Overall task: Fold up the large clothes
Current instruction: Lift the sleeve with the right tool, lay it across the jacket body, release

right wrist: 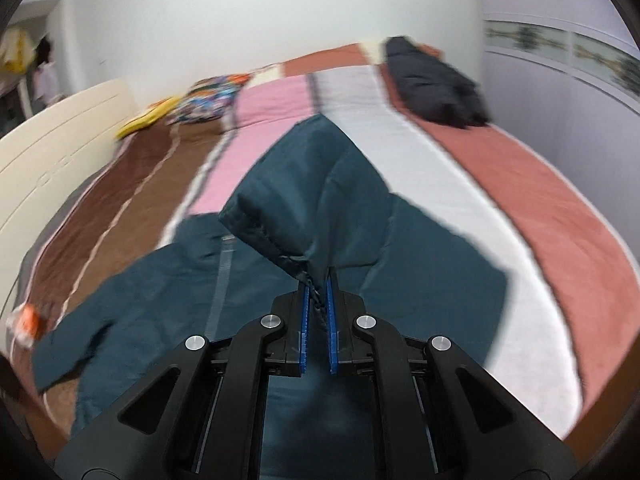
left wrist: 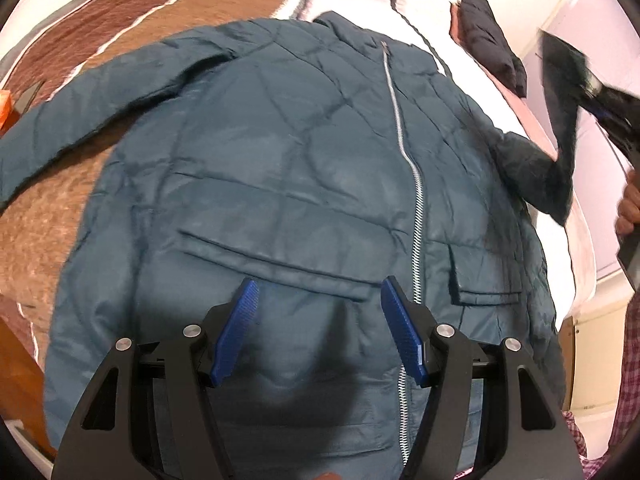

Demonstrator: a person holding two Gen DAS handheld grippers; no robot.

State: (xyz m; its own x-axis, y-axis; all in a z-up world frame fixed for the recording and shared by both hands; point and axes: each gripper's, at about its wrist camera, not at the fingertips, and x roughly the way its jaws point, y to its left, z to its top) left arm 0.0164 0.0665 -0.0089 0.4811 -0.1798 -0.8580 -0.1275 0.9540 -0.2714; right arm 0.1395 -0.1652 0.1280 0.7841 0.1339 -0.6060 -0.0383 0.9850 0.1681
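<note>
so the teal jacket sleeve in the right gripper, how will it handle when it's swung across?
Probably floppy: the sleeve drapes and creases from the right gripper, which is shut on its cuff. Likely light for its bulk, since the teal jacket looks quilted and puffy. The shell has a sheen, so it may slide on the bedspread.

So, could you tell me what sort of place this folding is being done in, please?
Most likely a home bedroom. The teal jacket lies on a bed with a striped quilt, a cream headboard stands at one end, and pillows sit beside it.
</note>
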